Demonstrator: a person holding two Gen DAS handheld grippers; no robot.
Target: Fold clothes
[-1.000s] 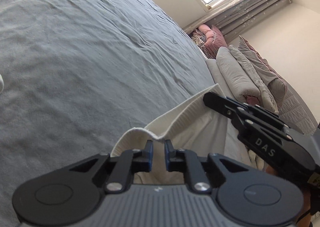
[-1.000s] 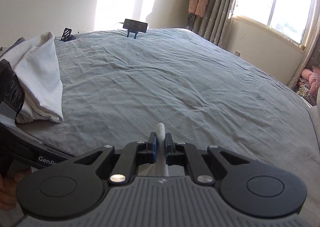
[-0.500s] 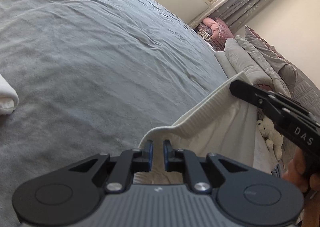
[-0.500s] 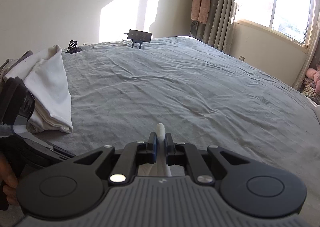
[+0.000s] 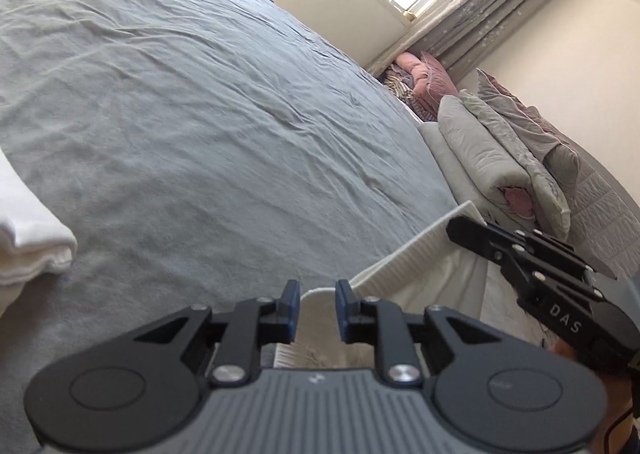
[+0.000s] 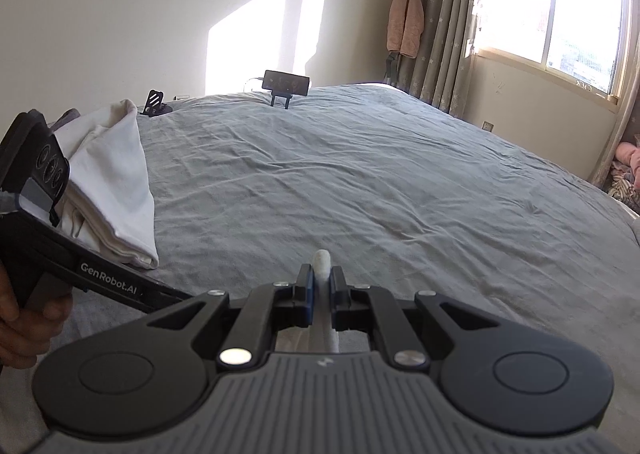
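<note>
A cream ribbed knit garment (image 5: pixel 416 254) hangs between both grippers above the near edge of the grey bed (image 5: pixel 180 102). My left gripper (image 5: pixel 316 310) has its jaws a little apart, with the garment's hem loose in the gap. My right gripper (image 6: pixel 321 290) is shut on the garment's edge (image 6: pixel 322 262), which sticks up between the pads. The right gripper (image 5: pixel 520 258) shows at the right of the left wrist view, holding the ribbed hem. The left gripper's body (image 6: pixel 80 254) shows at the left of the right wrist view.
Folded white clothes (image 6: pixel 112 190) lie on the bed at the left, also in the left wrist view (image 5: pixel 28 238). A phone on a stand (image 6: pixel 286 84) and a small black stand (image 6: pixel 154 102) sit at the far edge. Folded quilts (image 5: pixel 500 158) are stacked at the right.
The left gripper's jaws have opened from shut on the hem to slightly apart. Both grippers have tilted and moved slightly; the right one still holds the garment.
</note>
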